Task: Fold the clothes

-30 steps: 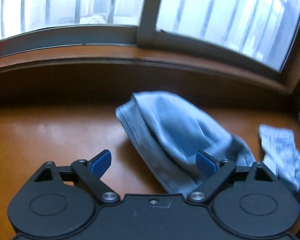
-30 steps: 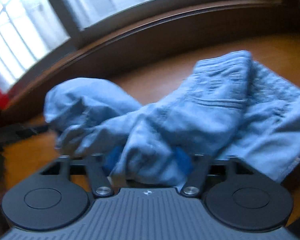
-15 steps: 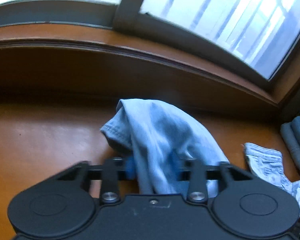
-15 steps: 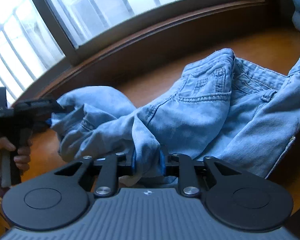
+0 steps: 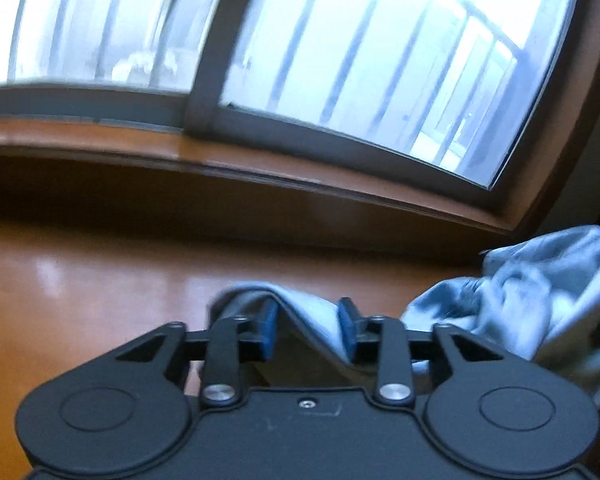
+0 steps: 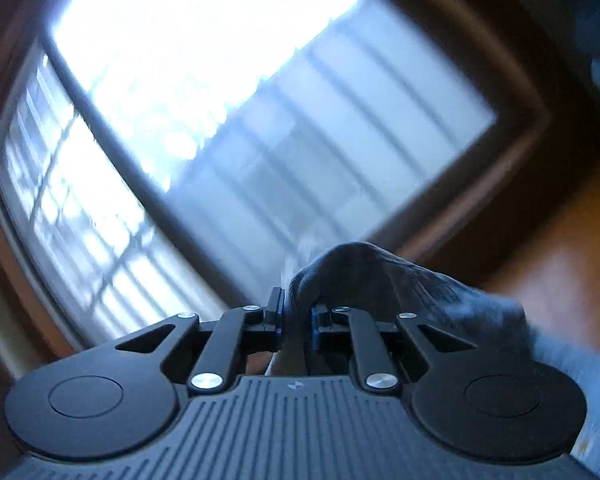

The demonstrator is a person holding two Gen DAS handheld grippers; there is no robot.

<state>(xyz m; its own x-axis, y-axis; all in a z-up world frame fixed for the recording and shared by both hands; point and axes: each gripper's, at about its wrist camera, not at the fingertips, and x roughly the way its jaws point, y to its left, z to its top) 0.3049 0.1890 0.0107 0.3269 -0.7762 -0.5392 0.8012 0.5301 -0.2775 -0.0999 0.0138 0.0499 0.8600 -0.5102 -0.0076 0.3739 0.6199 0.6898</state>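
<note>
Against the barred window [image 6: 236,128], my right gripper [image 6: 297,324] points level, closing on a jeans [image 6: 380,276] fold, while my left gripper [image 5: 309,330], angled toward the wooden table [image 5: 80,292], opens around another fold.

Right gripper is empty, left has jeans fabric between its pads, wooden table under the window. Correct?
Not quite: the right gripper is not empty. The right wrist view shows its jaws closing on a bunch of the jeans. The rest holds: in the left wrist view the left gripper, jaws opening, has jeans fabric between its pads, over the wooden table below the window.
</note>
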